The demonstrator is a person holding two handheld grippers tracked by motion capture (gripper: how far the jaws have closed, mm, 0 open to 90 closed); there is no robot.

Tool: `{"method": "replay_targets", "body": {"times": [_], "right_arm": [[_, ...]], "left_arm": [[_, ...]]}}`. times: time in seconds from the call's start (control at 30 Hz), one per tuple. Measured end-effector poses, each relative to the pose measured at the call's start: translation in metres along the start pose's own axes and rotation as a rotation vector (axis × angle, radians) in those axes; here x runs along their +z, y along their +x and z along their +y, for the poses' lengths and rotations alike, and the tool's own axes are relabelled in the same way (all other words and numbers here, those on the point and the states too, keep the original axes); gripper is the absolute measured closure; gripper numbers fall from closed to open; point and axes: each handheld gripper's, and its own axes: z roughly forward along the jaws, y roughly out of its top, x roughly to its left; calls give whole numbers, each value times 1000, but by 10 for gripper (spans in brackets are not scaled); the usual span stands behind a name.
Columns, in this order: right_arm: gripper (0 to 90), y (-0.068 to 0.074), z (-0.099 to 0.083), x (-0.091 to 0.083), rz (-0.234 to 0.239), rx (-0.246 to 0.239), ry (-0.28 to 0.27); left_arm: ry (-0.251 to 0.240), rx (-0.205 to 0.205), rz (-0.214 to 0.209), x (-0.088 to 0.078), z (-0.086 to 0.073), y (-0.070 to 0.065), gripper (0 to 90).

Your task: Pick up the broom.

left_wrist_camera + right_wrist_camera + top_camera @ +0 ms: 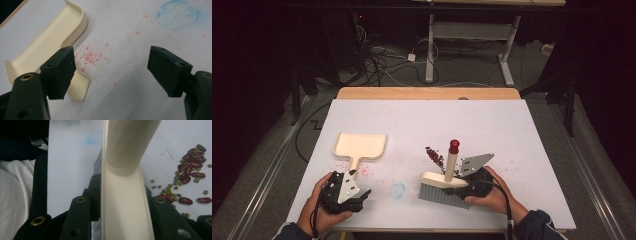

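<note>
A cream dustpan (360, 145) lies on the white table at the left, its handle pointing toward me. My left gripper (349, 189) rests just behind that handle with its jaws wide apart; in the left gripper view the dustpan (45, 47) lies by the left fingertip and nothing is between the pads. My right gripper (462, 182) is shut on the cream head of a hand brush (443, 186) with grey bristles and a red-capped handle. The brush head (125, 202) fills the gap between the right jaws. A pile of red and green beans (435, 155) lies just beyond the brush.
Pink crumbs (90, 57) are scattered near the dustpan handle. A faint blue ring (398, 190) is drawn on the table between the two grippers. Beans (190, 170) spread to the right of the brush. Beyond the table's far wooden edge (427, 93) lie cables and desk legs.
</note>
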Motion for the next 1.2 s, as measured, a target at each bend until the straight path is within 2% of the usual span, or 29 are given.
{"method": "replay_targets", "body": {"times": [0.07, 0.13, 0.17, 0.2, 0.23, 0.33, 0.53, 0.6, 0.87, 0.97, 1.2], "right_arm": [[671, -2, 1, 1, -1, -9, 3], [671, -7, 5, 2, 7, -38, 2], [671, -11, 7, 3, 11, -51, 0], [671, -21, 10, 6, 26, -65, -6], [671, -21, 10, 6, 26, -65, -6], [664, -36, 13, 12, 41, -61, -2], [647, -53, 19, 17, 26, -57, -2], [647, -57, 21, 18, 9, -57, -1], [656, -63, 29, 20, -8, -55, -17], [661, -65, 32, 19, -32, -49, -28], [670, -66, 32, 12, -44, -32, -62]], "left_arm": [[3, 1, -2, 1, 0, 0, 218], [7, 2, -5, 2, 0, 0, 218], [10, 2, -5, 3, 0, -1, 219], [12, 3, -6, 4, 1, -1, 219], [14, 5, -7, 4, 1, -1, 219], [18, 8, -7, 5, 1, -2, 218], [33, 8, -11, 7, 0, -2, 219], [31, 8, -12, 7, 0, -3, 219], [38, 10, -12, 8, 0, -3, 219], [37, 9, -12, 8, 0, -3, 219], [34, 16, -4, 7, 1, -3, 223]]}}
